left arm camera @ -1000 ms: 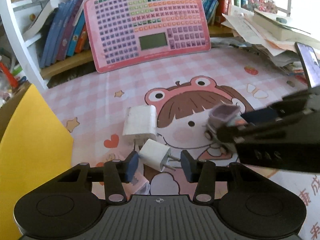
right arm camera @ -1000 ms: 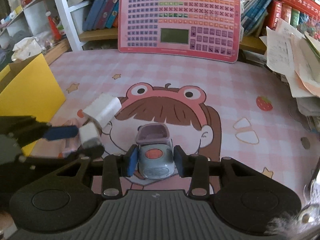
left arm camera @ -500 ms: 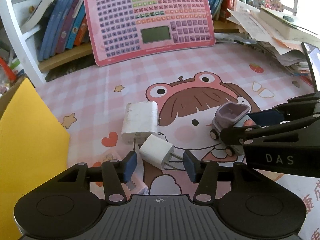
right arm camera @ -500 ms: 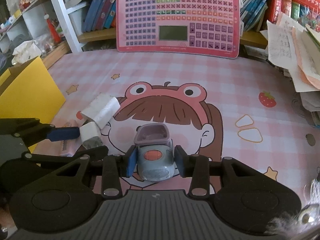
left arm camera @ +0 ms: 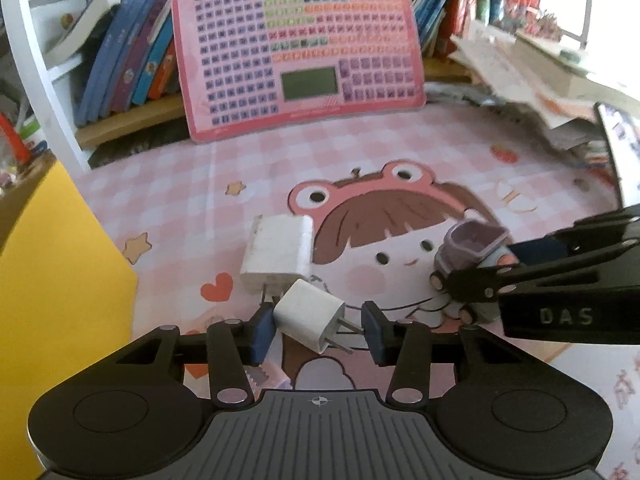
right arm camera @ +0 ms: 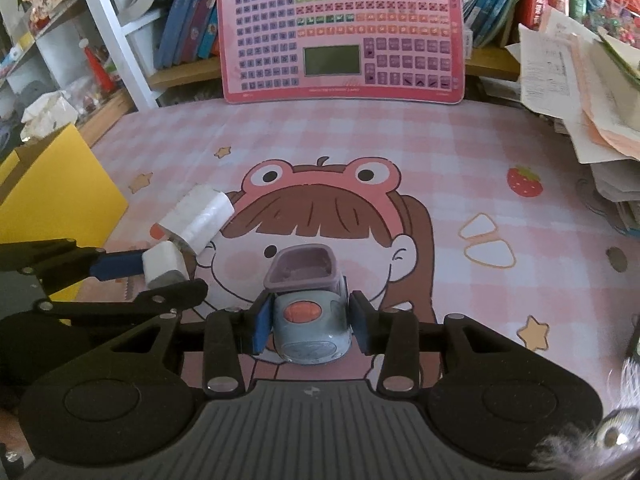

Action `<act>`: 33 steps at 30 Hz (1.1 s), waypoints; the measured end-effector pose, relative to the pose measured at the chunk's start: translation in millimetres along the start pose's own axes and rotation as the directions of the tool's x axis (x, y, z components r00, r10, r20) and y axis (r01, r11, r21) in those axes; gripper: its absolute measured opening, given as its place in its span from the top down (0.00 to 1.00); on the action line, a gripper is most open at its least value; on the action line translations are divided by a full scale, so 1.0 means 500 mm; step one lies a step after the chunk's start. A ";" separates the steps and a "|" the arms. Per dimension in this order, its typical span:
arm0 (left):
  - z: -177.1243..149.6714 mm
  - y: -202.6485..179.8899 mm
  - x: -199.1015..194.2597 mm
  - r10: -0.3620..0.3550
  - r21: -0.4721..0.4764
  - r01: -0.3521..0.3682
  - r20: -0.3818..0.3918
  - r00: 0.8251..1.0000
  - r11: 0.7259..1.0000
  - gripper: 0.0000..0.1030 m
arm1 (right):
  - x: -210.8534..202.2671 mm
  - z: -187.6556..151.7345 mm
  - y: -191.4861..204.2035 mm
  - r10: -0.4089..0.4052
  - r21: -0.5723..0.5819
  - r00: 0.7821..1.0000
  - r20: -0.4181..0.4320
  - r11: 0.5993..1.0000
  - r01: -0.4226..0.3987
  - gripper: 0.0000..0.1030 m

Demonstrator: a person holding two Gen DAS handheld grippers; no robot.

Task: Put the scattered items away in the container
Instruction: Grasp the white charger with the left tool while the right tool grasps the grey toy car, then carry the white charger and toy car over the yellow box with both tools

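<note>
A small white plug adapter (left arm camera: 310, 315) lies on the pink mat between my left gripper's (left arm camera: 318, 332) open fingers; the left pad touches it, the right pad stands clear of its prongs. It also shows in the right wrist view (right arm camera: 162, 266). A larger white charger (left arm camera: 278, 255) lies just beyond it, also seen in the right wrist view (right arm camera: 196, 217). My right gripper (right arm camera: 309, 322) has its pads on both sides of a grey toy truck (right arm camera: 308, 320) with a purple bucket, which also shows in the left wrist view (left arm camera: 470, 256). The yellow container (left arm camera: 48, 280) stands at the left.
A pink keyboard toy (left arm camera: 298, 52) leans against bookshelves at the back. Stacked papers and books (right arm camera: 580, 92) crowd the right side. A small serrated packet (left arm camera: 260, 376) lies under my left gripper. The yellow container also shows in the right wrist view (right arm camera: 52, 192).
My left gripper has closed in around the small adapter, its left pad now touching it. My right gripper has tightened around the toy truck.
</note>
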State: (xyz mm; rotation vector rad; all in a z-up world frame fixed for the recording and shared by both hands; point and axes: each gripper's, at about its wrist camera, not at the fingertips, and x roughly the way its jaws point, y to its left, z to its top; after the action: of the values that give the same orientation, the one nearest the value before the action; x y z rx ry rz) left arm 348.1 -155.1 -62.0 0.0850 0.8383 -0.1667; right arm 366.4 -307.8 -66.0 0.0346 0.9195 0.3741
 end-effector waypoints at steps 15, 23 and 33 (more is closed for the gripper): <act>-0.066 -0.015 -0.145 -0.084 0.034 0.083 0.039 0.996 0.996 0.56 | -0.148 -0.062 0.053 0.022 -0.010 0.998 0.057 1.000 -0.021 0.63; -0.122 -0.004 -0.215 -0.122 0.052 0.119 0.056 0.991 0.991 0.56 | -0.201 -0.130 0.099 -0.017 0.005 0.999 0.048 1.000 0.016 0.63; -0.197 0.044 -0.298 -0.203 0.087 0.197 0.058 0.978 0.976 0.56 | -0.250 -0.206 0.182 -0.086 0.059 0.995 0.045 0.995 0.083 0.63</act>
State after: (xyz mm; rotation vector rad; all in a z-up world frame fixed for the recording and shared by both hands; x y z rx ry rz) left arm 182.2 -102.5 -16.3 0.0707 0.7732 -0.3916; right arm 190.1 -277.3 -15.6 0.0570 0.8819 0.2672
